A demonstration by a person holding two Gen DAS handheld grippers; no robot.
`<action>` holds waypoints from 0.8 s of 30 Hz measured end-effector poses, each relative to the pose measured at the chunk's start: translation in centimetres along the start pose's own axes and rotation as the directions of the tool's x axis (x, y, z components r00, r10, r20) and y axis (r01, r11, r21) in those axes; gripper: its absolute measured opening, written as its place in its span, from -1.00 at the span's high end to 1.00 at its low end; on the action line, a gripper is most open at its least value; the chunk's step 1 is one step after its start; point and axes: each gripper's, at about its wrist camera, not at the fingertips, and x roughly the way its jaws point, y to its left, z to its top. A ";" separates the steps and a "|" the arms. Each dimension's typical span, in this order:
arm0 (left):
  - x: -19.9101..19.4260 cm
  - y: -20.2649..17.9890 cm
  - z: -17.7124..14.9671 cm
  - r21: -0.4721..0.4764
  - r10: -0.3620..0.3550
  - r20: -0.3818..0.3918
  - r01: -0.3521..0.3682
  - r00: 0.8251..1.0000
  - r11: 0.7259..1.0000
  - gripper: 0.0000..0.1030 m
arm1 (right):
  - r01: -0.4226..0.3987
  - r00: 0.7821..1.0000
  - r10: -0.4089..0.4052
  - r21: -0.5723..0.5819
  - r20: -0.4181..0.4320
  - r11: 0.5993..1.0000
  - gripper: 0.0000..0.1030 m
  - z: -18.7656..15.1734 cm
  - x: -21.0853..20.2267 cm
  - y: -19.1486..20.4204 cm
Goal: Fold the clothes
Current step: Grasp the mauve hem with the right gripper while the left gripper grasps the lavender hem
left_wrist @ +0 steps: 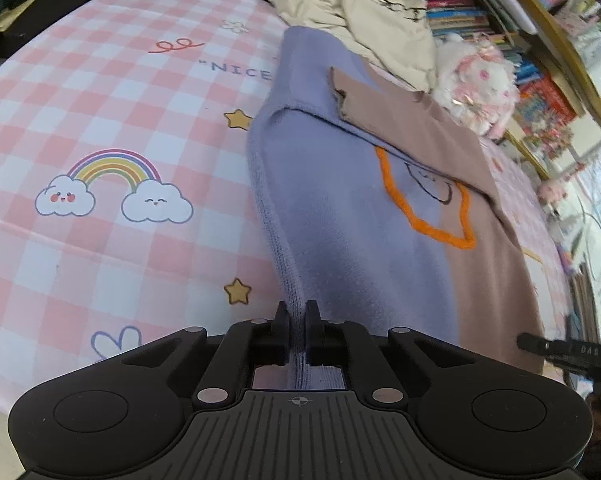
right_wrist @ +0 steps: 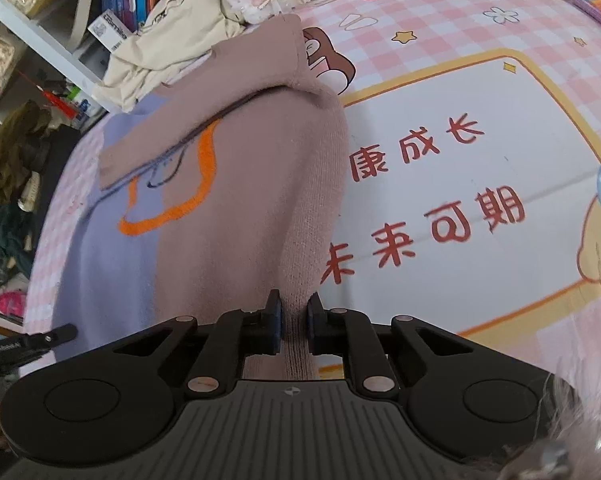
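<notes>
Jaws of our left gripper (left_wrist: 297, 330) clamp the sweater's (left_wrist: 340, 216) lilac ribbed hem; right gripper (right_wrist: 293, 326) jaws clamp its mauve hem. Cream garment (left_wrist: 352, 12) at 12 o'clock.

The left gripper (left_wrist: 297, 334) is matte black plastic: two short blocky fingers on hinged linkage arms, silver round pins at the pivots, a ribbed grey plate behind them bearing a small crosshair mark. The right gripper (right_wrist: 294, 326) matches it, with blue pads.
</notes>
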 end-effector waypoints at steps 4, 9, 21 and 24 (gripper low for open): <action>-1.2 0.7 -0.1 -0.017 -0.057 -0.019 0.056 0.998 0.998 0.91 | -0.020 1.000 0.020 0.033 -0.011 0.999 0.78 -0.6 -1.4 -0.5; -2.6 1.4 -0.9 -0.038 -0.112 -0.045 0.111 0.993 0.993 0.91 | -0.027 0.999 0.029 0.072 -0.026 0.997 0.78 -1.9 -3.0 -0.8; -3.2 2.3 -2.6 -0.087 -0.195 -0.102 0.186 0.976 0.979 0.91 | -0.074 0.994 0.088 0.182 -0.071 0.980 0.78 -4.6 -5.1 -1.7; -4.1 2.1 -0.9 -0.112 -0.255 -0.027 0.250 0.967 0.962 0.91 | -0.143 0.989 0.148 0.210 -0.008 0.967 0.78 -3.4 -6.1 -1.6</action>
